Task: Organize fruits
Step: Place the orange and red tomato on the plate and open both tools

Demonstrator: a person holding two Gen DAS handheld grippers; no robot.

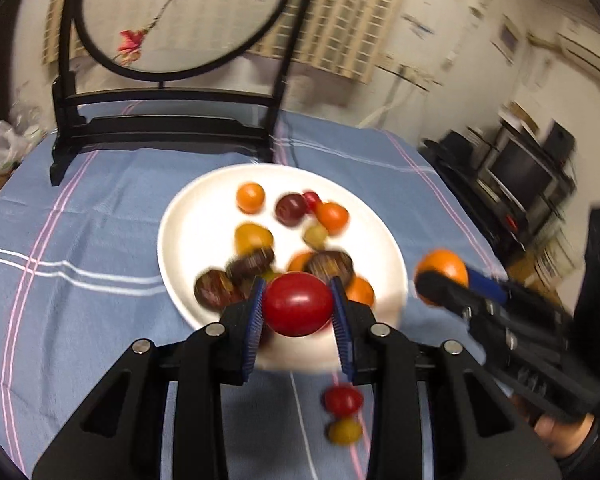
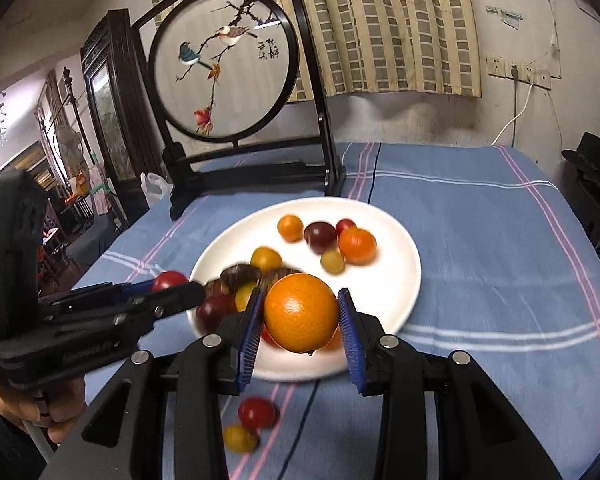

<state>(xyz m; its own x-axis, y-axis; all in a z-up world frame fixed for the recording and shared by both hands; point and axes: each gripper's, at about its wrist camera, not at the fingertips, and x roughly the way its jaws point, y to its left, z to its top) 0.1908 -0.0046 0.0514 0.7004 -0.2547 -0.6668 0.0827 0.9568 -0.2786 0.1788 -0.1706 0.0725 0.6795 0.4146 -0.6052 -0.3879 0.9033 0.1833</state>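
My left gripper point(image 1: 298, 308) is shut on a red tomato point(image 1: 298, 304), held above the near rim of the white plate point(image 1: 188, 216). My right gripper point(image 2: 300, 320) is shut on a small orange point(image 2: 300, 312) over the same plate point(image 2: 396, 280); it shows as well in the left wrist view, with the orange point(image 1: 444, 266) just right of the plate. On the plate lie several small fruits: orange, dark red, yellow and brown ones. A red tomato point(image 2: 256, 412) and a yellow one point(image 2: 240, 438) lie on the blue cloth in front of the plate.
A black wooden stand with a round embroidered screen point(image 2: 224, 68) rises behind the plate. The blue striped tablecloth point(image 2: 500, 240) covers the table. A white plastic bag point(image 1: 4, 144) sits at the far left edge. A hand point(image 2: 40, 412) grips the left tool's handle.
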